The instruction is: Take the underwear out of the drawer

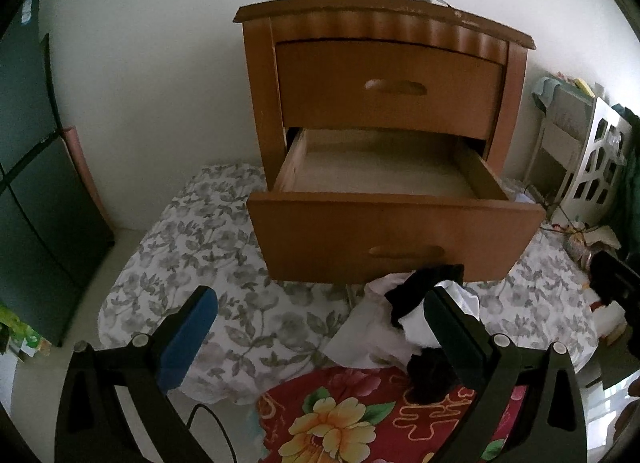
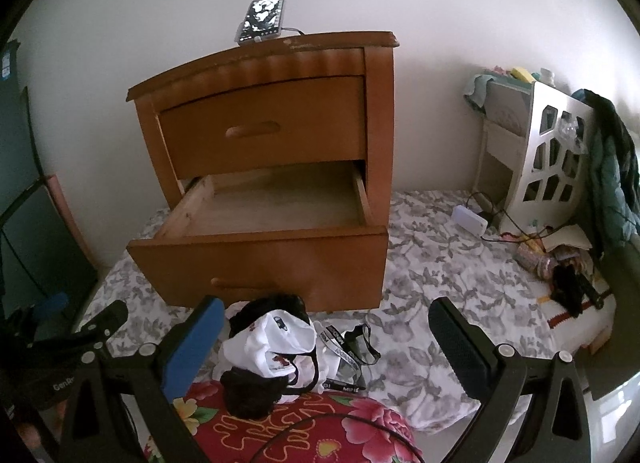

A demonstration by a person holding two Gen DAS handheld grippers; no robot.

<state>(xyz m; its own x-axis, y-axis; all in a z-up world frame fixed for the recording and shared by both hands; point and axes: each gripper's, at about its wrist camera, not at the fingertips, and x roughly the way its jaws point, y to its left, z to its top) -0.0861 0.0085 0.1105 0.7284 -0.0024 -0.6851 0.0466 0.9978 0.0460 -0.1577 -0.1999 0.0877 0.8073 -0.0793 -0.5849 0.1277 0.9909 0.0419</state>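
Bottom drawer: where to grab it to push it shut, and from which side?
The bottom drawer stands pulled out, its inside bare. Its recessed handle is low and partly behind the underwear pile, so a flat push on the front panel, straight from the front, looks easier.

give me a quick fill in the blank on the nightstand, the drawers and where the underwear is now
The nightstand's ____ drawer is pulled open.
On top of the nightstand stands a ____.
The underwear pile lies on the ____ bedsheet, outside the drawer.
Both grippers, left and right, are ____.

Missing words: lower; phone; floral; open
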